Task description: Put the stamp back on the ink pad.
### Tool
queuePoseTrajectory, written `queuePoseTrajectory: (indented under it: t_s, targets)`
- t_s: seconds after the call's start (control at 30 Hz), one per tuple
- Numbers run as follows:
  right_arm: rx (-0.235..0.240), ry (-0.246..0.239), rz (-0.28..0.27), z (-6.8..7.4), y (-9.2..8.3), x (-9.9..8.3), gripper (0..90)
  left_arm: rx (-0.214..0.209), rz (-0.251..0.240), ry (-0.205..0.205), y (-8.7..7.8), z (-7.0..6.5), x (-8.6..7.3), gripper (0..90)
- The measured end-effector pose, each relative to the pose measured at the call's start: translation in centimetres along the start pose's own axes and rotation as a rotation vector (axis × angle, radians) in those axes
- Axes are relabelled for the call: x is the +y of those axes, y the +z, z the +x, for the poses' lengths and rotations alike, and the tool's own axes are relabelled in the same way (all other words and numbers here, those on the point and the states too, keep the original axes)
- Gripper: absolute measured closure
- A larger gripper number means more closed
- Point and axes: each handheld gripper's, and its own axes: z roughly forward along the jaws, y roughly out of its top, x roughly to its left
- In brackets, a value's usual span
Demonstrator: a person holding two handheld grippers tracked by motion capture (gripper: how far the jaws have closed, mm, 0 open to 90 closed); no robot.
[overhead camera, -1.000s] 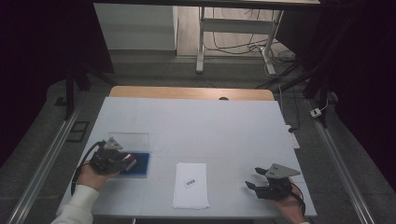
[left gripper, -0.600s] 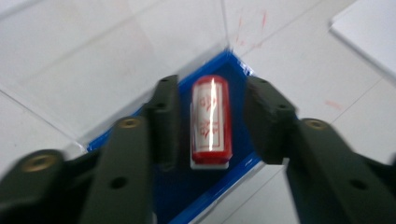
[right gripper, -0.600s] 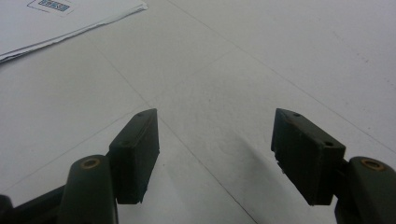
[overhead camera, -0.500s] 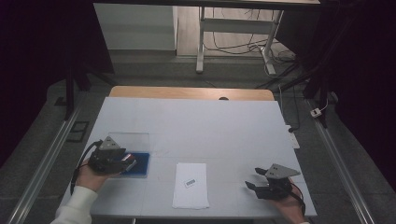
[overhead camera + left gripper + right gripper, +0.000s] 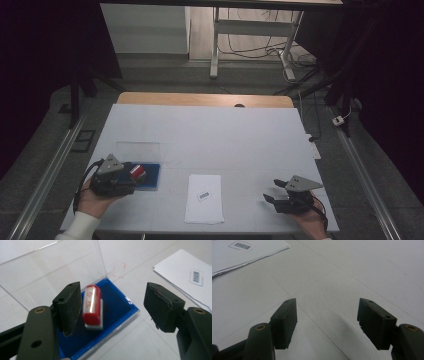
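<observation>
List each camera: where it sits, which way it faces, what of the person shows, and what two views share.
High view: above the person's side, looking forward and down on the table; both hands, left tool, right tool.
Left gripper view: on the left tool, facing the red stamp in the blue tray; open jaws that have just been opening.
Right gripper view: on the right tool, facing bare table; open jaws.
Shared: the paper sheet with barcode, in all three.

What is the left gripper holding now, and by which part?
Nothing. The left gripper has just opened; the red stamp stands on the blue ink pad, beside one pad, unclamped.
</observation>
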Motion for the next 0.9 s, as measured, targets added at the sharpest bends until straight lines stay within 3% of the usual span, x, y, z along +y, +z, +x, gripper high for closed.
queuePoseTrajectory:
  t_s: [0.27,0.5,0.9]
  targets:
    - [0.0,-0.004,0.001,0.0,0.0,0.0,32.4,-0.036,-0.027,0.021,-0.9,-1.9,-1.5,31.2]
    - [-0.007,0.0,0.006,0.1,0.0,-0.1,32.3,-0.077,-0.018,0.046,-0.6,-3.6,-2.9,32.0]
    - [-0.009,-0.001,-0.006,-0.1,-0.4,-0.3,32.3,-0.102,0.032,0.051,1.3,-4.2,-4.6,32.3]
